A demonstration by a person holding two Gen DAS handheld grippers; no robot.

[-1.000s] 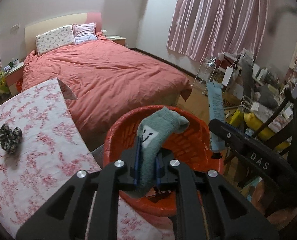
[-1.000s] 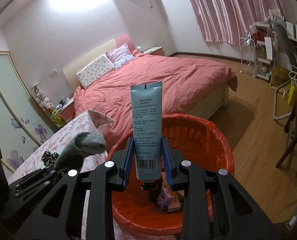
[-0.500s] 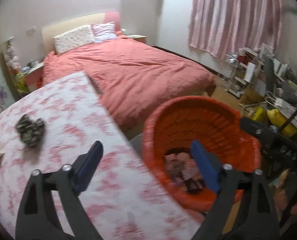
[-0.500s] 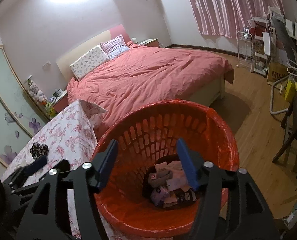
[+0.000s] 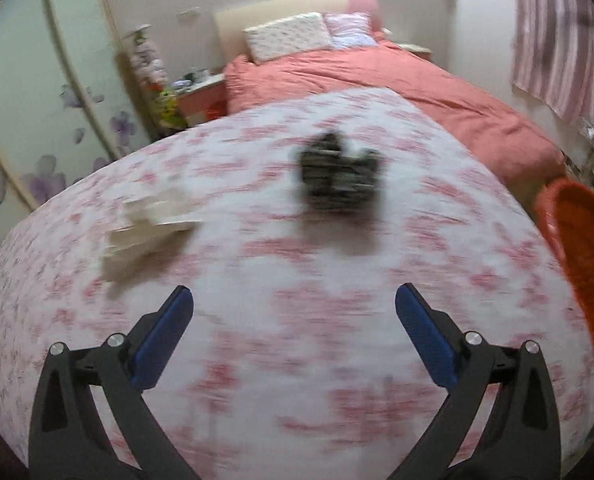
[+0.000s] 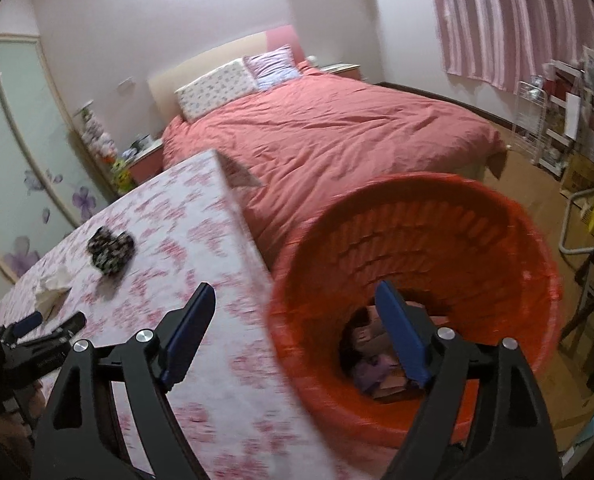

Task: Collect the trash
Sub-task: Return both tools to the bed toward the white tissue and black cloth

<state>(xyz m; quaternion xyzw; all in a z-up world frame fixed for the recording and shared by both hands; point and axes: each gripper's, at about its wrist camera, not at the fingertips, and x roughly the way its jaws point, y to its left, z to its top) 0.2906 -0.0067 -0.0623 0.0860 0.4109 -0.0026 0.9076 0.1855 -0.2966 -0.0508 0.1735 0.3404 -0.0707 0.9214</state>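
The left hand-held gripper [image 5: 289, 304] is wide open and holds nothing; its two blue pads are far apart above the desk [image 5: 297, 380], which has a white cloth with a pink flower pattern. This view is blurred. In front of the gripper, toward the far edge of the desk, lies a dark patterned fabric item [image 5: 339, 174], maybe a scrunchie, but I cannot tell for sure. To the left of it, apart from it, lies a crumpled white tissue [image 5: 147, 230]. Both rest flat on the cloth.

The right hand-held gripper [image 6: 295, 312] is also open and empty. Its left finger is over the right edge of the desk and its right finger is over the mouth of the orange trash basket [image 6: 509, 240]. The basket stands on the floor just beside the right edge of the desk, and it looks tilted toward the camera. At its bottom there are some pieces of trash [image 6: 377, 364], pink, purple and brown; they are too blurred to name.

In the right view the dark fabric item and the tissue are on the far left part of the desk, and the tips of the left gripper are near the tissue. Behind the desk stands a bed [image 6: 337, 136] with a salmon-pink cover.
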